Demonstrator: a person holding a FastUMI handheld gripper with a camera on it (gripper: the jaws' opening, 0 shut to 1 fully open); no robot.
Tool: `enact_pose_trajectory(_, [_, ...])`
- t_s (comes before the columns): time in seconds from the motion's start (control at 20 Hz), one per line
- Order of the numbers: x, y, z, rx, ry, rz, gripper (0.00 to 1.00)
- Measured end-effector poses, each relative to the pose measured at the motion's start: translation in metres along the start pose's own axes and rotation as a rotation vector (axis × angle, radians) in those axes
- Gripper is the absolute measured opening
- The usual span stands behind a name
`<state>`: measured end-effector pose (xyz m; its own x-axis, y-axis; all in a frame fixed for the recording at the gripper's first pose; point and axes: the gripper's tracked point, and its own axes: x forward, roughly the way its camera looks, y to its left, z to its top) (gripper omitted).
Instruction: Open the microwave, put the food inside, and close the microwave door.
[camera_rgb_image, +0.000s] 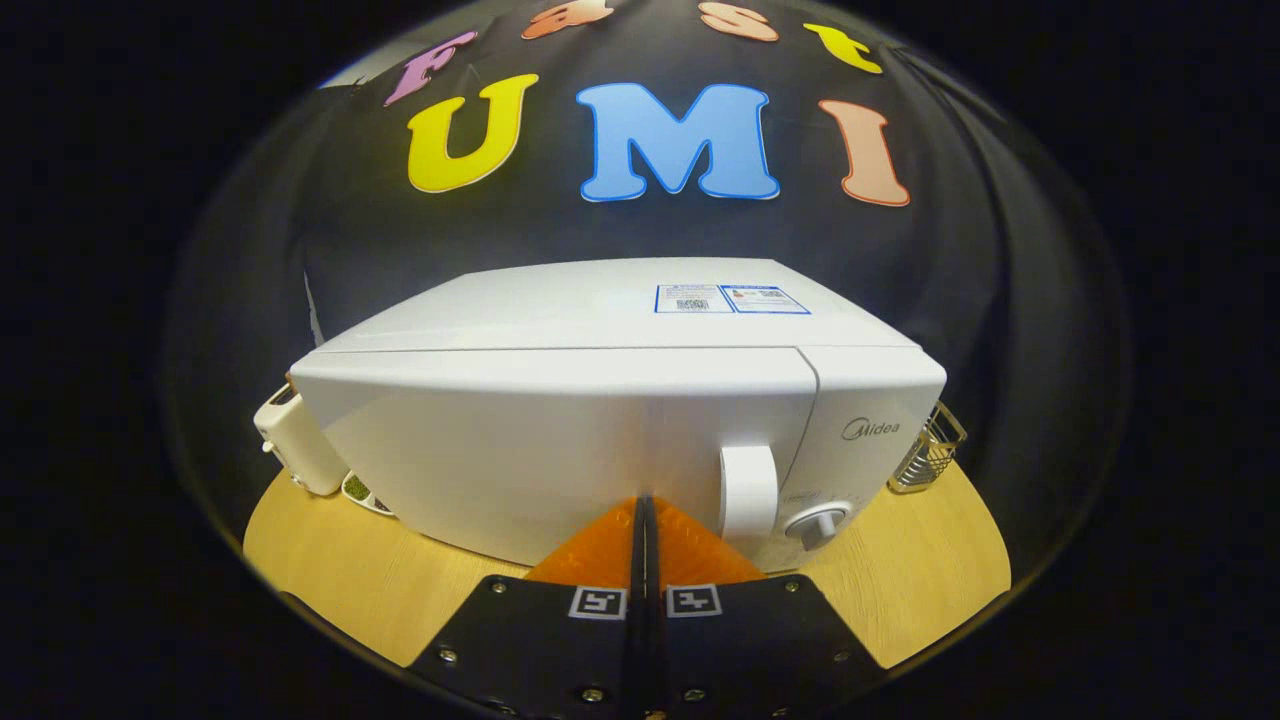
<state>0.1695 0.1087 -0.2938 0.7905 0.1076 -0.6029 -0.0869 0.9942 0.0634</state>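
so the gripper (643, 505) has its fingers pressed together on nothing, tips right up near the closed white microwave (560, 430) on the round wooden table (900, 590), and the upright white door handle (748, 492) sits just right of them.

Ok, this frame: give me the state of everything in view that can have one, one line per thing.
Microwave door: closed, flush with the body.
Door handle: untouched, just ahead of the fingers and off to one side.
Control knob: nothing on it; setting cannot be read.
Gripper: fingers closed together, holding nothing, tips right at the door front.
Wire basket: upright beside the microwave; contents cannot be told.
Wooden table: carries the microwave.
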Motion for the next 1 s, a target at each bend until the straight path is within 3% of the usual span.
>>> enact_pose_trajectory(0.4, [-0.079,0.011,0.033,0.005,-0.138,-0.015,0.0])
enact_pose_trajectory(1.0, [-0.221,0.016,0.036,-0.009,-0.259,-0.029,0.0])
